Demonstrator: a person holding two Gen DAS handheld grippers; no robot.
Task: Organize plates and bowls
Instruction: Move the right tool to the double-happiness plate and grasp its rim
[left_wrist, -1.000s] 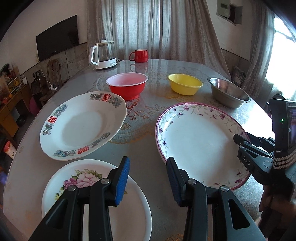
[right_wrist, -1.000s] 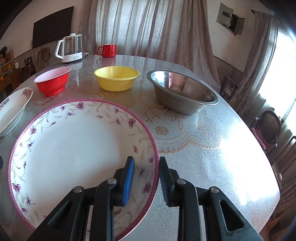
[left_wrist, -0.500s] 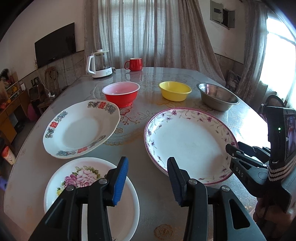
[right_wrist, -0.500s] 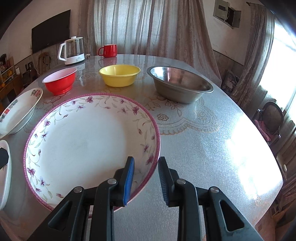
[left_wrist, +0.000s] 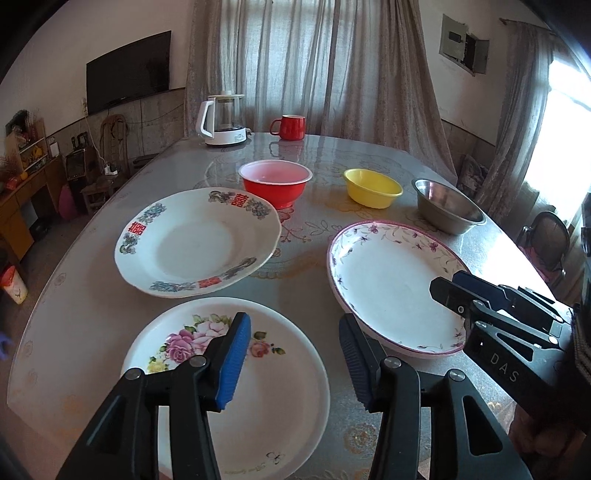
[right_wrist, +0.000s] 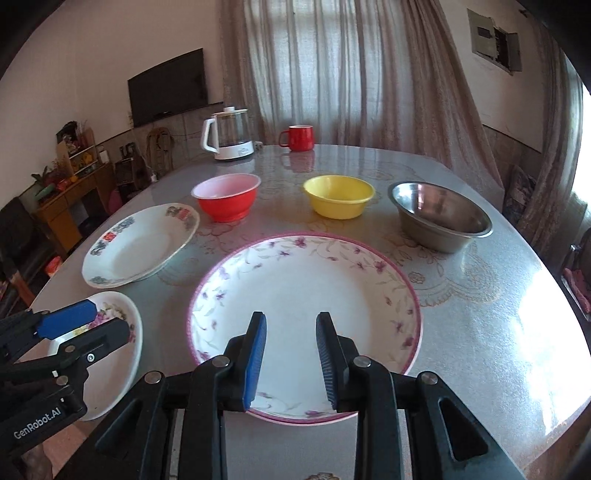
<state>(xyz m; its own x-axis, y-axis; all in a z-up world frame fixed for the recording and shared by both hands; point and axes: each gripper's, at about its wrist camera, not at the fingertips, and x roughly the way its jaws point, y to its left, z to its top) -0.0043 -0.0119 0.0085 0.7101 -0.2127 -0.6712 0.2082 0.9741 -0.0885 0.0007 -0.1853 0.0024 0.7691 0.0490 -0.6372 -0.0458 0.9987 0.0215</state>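
Three plates lie on the table: a small rose-printed plate (left_wrist: 236, 373) nearest, a white plate with red characters (left_wrist: 195, 243) behind it, and a large purple-flowered plate (left_wrist: 391, 280) to the right. Behind stand a red bowl (left_wrist: 275, 182), a yellow bowl (left_wrist: 372, 187) and a steel bowl (left_wrist: 447, 210). My left gripper (left_wrist: 293, 354) is open and empty above the right edge of the rose plate. My right gripper (right_wrist: 291, 354) is open and empty above the near rim of the purple-flowered plate (right_wrist: 306, 317). The rose plate (right_wrist: 110, 354) lies to its left.
A white kettle (left_wrist: 223, 120) and a red mug (left_wrist: 290, 127) stand at the table's far end. The table (right_wrist: 480, 332) has a rounded edge on the right. A chair (left_wrist: 550, 240) stands beyond it. A wooden cabinet (left_wrist: 22, 199) stands at the left wall.
Both grippers have pulled back and risen, so more of the table shows. The right gripper has moved left from the purple plate's right rim to its near rim. No dish moved.
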